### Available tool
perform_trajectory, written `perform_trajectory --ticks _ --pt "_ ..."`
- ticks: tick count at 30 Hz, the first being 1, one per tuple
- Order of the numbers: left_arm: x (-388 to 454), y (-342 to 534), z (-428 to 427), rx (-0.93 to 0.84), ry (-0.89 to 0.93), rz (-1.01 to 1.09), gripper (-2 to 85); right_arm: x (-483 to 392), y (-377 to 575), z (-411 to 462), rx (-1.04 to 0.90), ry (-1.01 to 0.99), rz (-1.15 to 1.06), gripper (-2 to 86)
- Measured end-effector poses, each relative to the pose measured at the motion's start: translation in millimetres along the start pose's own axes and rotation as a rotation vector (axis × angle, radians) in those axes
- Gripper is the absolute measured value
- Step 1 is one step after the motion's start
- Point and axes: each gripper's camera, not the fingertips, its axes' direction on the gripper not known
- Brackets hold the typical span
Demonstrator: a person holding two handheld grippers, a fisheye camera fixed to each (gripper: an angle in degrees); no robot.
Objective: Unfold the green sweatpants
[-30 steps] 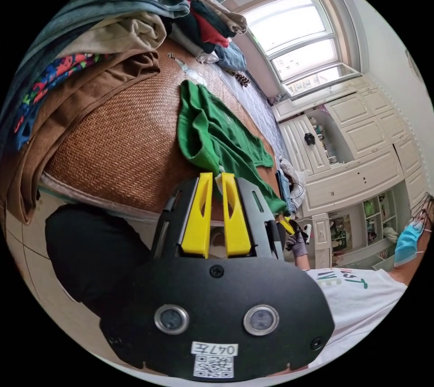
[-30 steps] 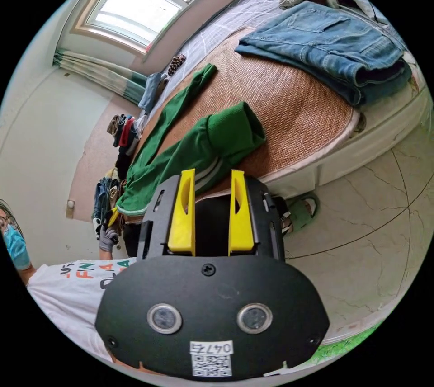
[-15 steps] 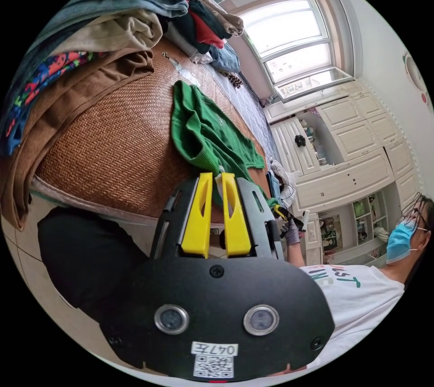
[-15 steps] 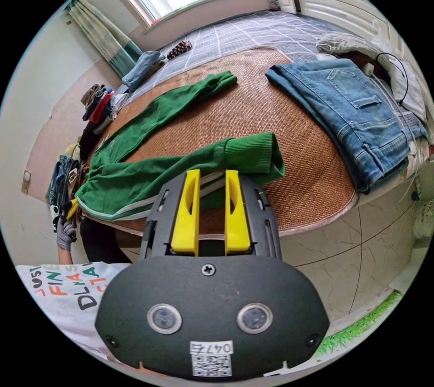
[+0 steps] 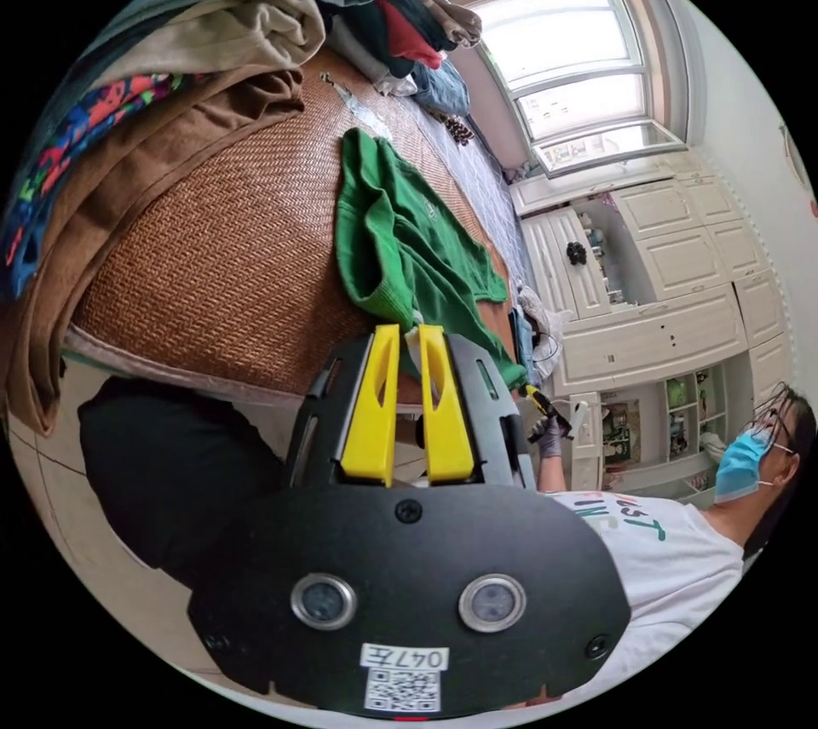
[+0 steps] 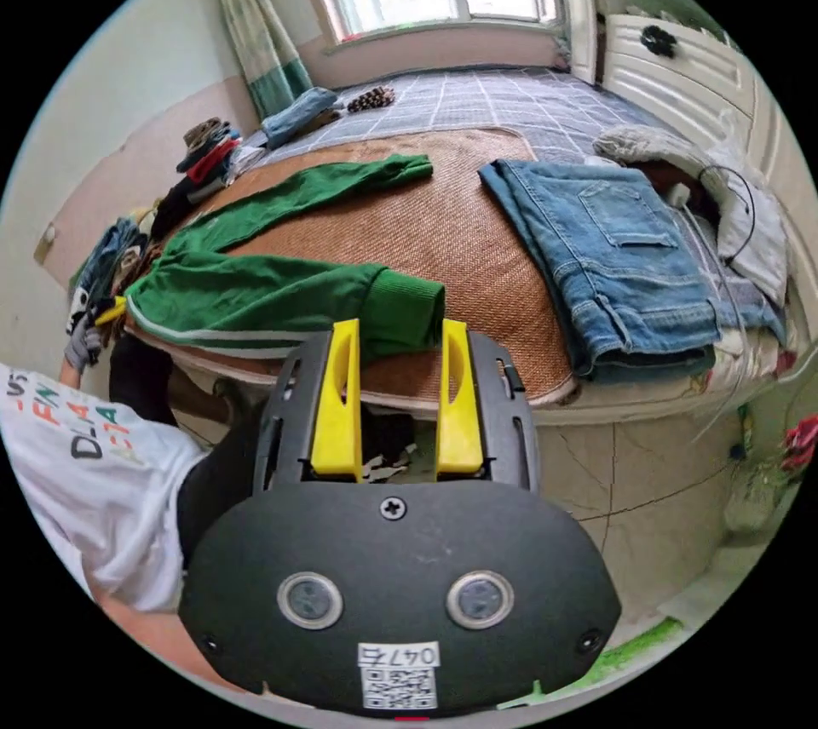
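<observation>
The green sweatpants (image 6: pixel 256 286) lie spread on a woven brown mat (image 6: pixel 460 226), one leg stretching toward the window and the other along the near edge. The near leg's ribbed cuff (image 6: pixel 405 312) rests on the mat just beyond my right gripper (image 6: pixel 398 329), whose jaws stand wide apart, touching nothing. My left gripper (image 5: pixel 407 330) has its jaws close together on the waistband of the sweatpants (image 5: pixel 400 252) at the mat's edge. In the right gripper view, the left gripper (image 6: pixel 106 310) sits at the waist end in a gloved hand. The right gripper (image 5: pixel 541 405) appears small at the far end.
Folded blue jeans (image 6: pixel 613 269) lie on the mat to the right of the sweatpants. A heap of mixed clothes (image 5: pixel 213 39) is piled by the waist end. White cabinets (image 5: pixel 665 269) line the wall. Tiled floor (image 6: pixel 648 490) runs along the bed, where the person stands.
The right gripper's jaws have spread wider and drawn back off the near leg, whose cuff now lies loose on the mat. The right view has swung level. The left gripper keeps its hold.
</observation>
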Motion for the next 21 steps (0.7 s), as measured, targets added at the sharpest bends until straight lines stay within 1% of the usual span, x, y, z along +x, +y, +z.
perform_trajectory --ticks 2,4,5,7,8,9,10,11,12,13,14,15,16,17,18,19,21 --pt "30.4 -20.3 -15.6 -0.014 -0.071 0.05 4.6 -3.3 -8.2 7.2 -0.021 0.047 -0.122 10.6" --pt "81.3 -45.1 -36.6 -0.028 -0.203 0.122 4.4 -7.0 -19.6 19.9 -0.067 0.075 -0.237 10.1" --pt "95.7 -51.6 -40.4 -0.033 -0.239 0.142 4.3 -8.9 -29.5 29.3 -0.106 0.072 -0.302 8.3" --pt "161.8 -80.4 -44.7 -0.058 -0.352 0.25 4.4 -12.4 -44.6 38.2 -0.143 0.059 -0.387 3.1" --pt "180.3 -88.5 -41.8 -0.068 -0.356 0.288 4.4 -14.7 -54.6 39.6 -0.159 0.059 -0.432 0.5" --pt "218.9 -105.5 -30.9 -0.093 -0.327 0.374 4.4 -15.9 -65.1 34.4 -0.152 0.019 -0.465 -0.5" --pt "260.4 -122.5 -12.8 -0.122 -0.257 0.472 4.7 -15.1 -71.7 29.7 -0.146 -0.018 -0.463 -0.6" --pt "281.9 -130.7 -0.8 -0.139 -0.214 0.523 4.9 -11.6 -86.2 16.8 -0.13 -0.124 -0.446 -0.8" --pt "326.1 -145.8 28.6 -0.176 -0.134 0.623 5.6 -5.8 -101.2 2.8 -0.113 -0.239 -0.403 -0.9" --pt "372.7 -157.6 64.0 -0.219 -0.06 0.737 6.5 -2.7 -108.5 -3.8 -0.106 -0.3 -0.378 -1.0" --pt "396.1 -162.2 83.1 -0.239 -0.032 0.795 6.9 2.5 -121.9 -14.8 -0.095 -0.426 -0.328 -1.0" --pt "442.4 -169.8 122.6 -0.282 0.012 0.896 8.1 6.2 -133.4 -23.4 -0.08 -0.533 -0.274 -1.0" --pt "488.1 -175.1 161.1 -0.328 0.062 0.991 9.4 7.4 -138.3 -27.3 -0.067 -0.583 -0.25 -1.0" --pt "511.5 -177.3 179.5 -0.346 0.087 1.037 10.0 8.4 -146.6 -34.3 -0.035 -0.687 -0.218 -1.0" --pt "554.0 -181.2 209.5 -0.362 0.121 1.116 11.1 8.5 -153.1 -39.7 0.0 -0.795 -0.199 -1.0" --pt "594.1 -184.5 232.7 -0.367 0.144 1.196 12.1 8.2 -155.8 -41.6 0.013 -0.843 -0.19 -1.0" --pt "647.7 -191.7 253.9 -0.355 0.161 1.298 13.0 4.1 -163.3 -47.3 0.05 -0.966 -0.173 -1.0"
